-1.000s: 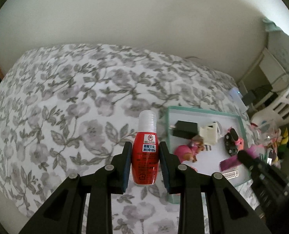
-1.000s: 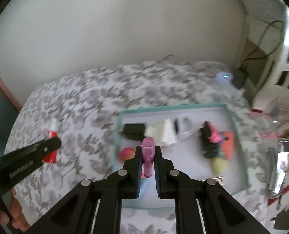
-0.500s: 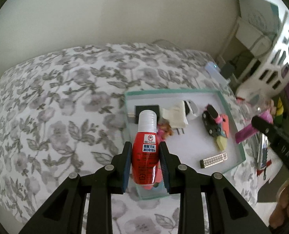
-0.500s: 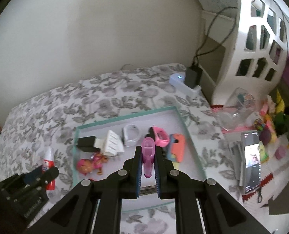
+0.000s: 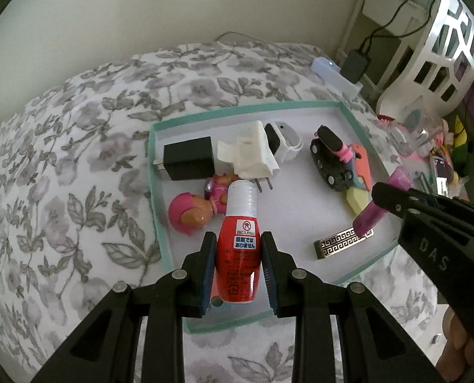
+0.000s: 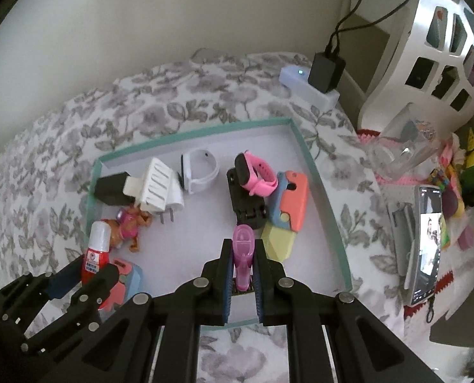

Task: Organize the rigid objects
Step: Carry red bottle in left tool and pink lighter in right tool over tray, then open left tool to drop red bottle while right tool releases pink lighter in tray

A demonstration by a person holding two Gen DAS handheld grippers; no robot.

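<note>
Both claws are now over the teal-rimmed tray (image 5: 155, 172) on the bed (image 5: 77, 159); a sec ago the left claw (image 5: 238, 255) was beside it, over the floral cover. So 2 drop-offs look near. The left claw grips a red bottle (image 5: 238, 265), glossy plastic w/ white cap. The right claw (image 6: 242, 269) is closed on a purple translucent piece (image 6: 243, 249), slim, rounded. Inside the tray: hard plastic chargers, watches, a toy.

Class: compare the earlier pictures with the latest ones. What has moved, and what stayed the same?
Both grippers moved in over the teal tray: the left gripper brought the red bottle from above the bedspread, the right gripper lowered its purple item. Both grips unchanged; tray contents unmoved.
</note>
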